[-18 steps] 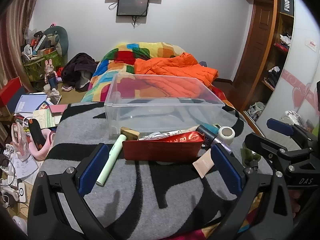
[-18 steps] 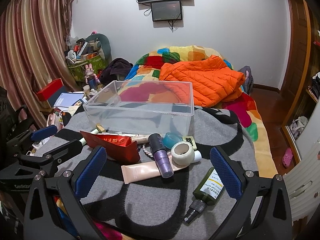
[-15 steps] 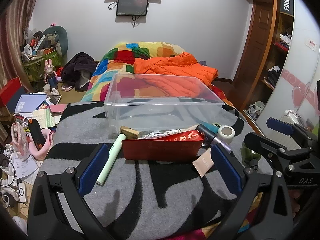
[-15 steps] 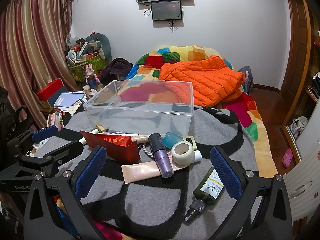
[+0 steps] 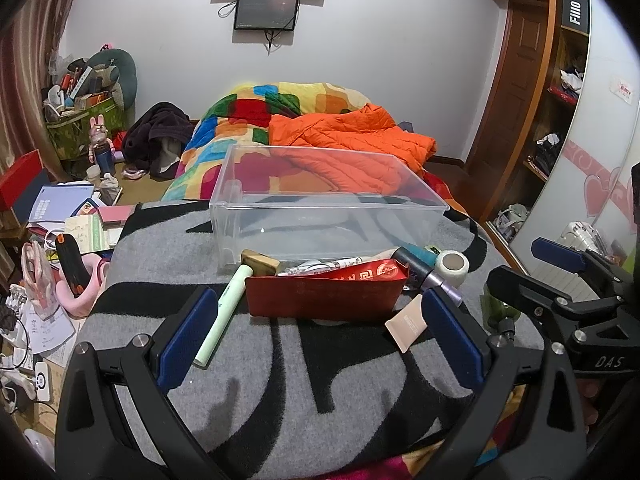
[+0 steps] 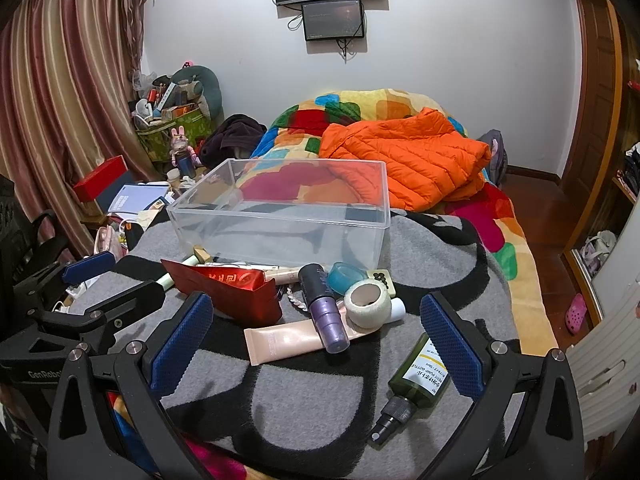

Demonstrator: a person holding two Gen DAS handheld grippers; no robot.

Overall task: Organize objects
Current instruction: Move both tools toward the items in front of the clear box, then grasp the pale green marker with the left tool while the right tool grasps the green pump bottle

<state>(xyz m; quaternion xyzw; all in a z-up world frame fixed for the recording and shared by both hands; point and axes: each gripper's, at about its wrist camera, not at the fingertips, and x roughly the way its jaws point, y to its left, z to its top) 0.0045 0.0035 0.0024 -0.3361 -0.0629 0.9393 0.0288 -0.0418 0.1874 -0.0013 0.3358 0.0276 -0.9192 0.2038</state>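
Note:
A clear plastic bin (image 5: pixel 332 208) (image 6: pixel 280 216) stands empty on a grey and black blanket (image 5: pixel 304 372). In front of it lies a heap: a red envelope (image 5: pixel 324 292) (image 6: pixel 228 284), a pale green tube (image 5: pixel 224 312), a beige tube (image 6: pixel 292 340), a purple bottle (image 6: pixel 326 312), a white tape roll (image 6: pixel 368 304), a blue tape roll (image 6: pixel 348 276) and a dark green spray bottle (image 6: pixel 416 380). My left gripper (image 5: pixel 316 332) hangs open just short of the envelope. My right gripper (image 6: pixel 316 332) is open above the beige tube and the purple bottle. Neither holds anything.
An orange jacket (image 6: pixel 404 160) and a patchwork quilt (image 5: pixel 240 128) lie behind the bin. Books, a red box (image 6: pixel 100 176) and cluttered bags crowd the floor at the left. A wooden wardrobe (image 5: pixel 532 92) stands on the right.

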